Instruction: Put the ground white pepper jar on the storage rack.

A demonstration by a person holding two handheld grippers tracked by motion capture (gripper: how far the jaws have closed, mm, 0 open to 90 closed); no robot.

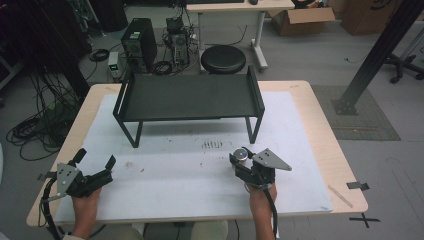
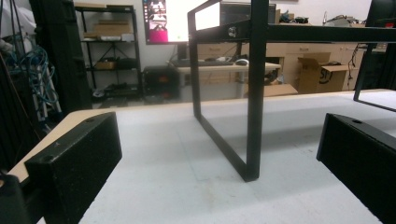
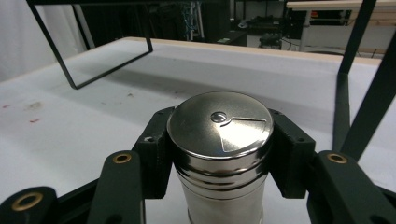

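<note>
While the left gripper (image 1: 95, 161) gapes wide, the right gripper (image 3: 219, 140) clamps a shiny steel shaker (image 3: 219, 154) above a scuffed white table mat (image 1: 190, 170) in a cluttered workshop.

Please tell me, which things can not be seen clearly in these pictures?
- Metal shaker: its base is cut off by the bottom edge of the right gripper view; in the high view it is too small for detail.
- Black rack: its top is cut off in both gripper views.
- Floor cables: too tangled to trace.
</note>
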